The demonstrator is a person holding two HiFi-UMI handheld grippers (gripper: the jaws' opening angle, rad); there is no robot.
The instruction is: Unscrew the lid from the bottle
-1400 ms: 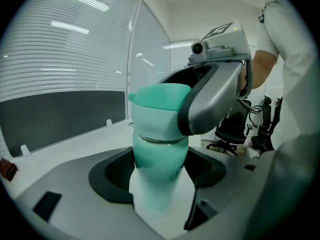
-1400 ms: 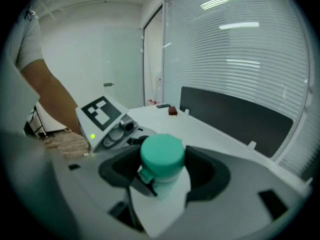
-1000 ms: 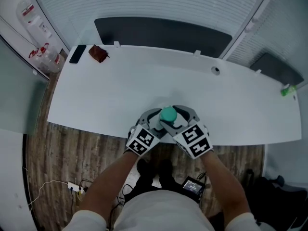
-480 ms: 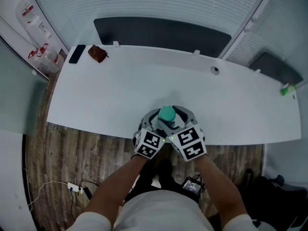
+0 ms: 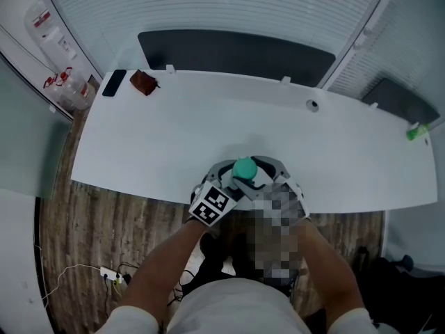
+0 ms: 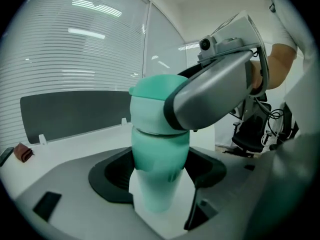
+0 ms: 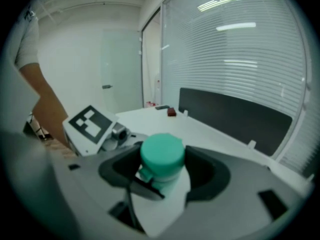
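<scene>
At the near edge of the white desk (image 5: 174,134), right in front of you, the teal bottle (image 6: 156,184) stands upright with its teal lid (image 7: 161,153) on. Your left gripper (image 6: 159,174) has its jaws closed in on the bottle's body just below the lid, a dark pad pressed to each side. Your right gripper (image 7: 163,170) comes in from the other side and higher up, its jaws clamped onto the lid itself, so the two grippers sit crossed and touching around the one bottle. Well away at the desk's far left corner lie a dark phone (image 5: 113,82) and, just beside it, a small brown object (image 5: 144,83). A small green thing (image 5: 416,131) sits at the far right end.
</scene>
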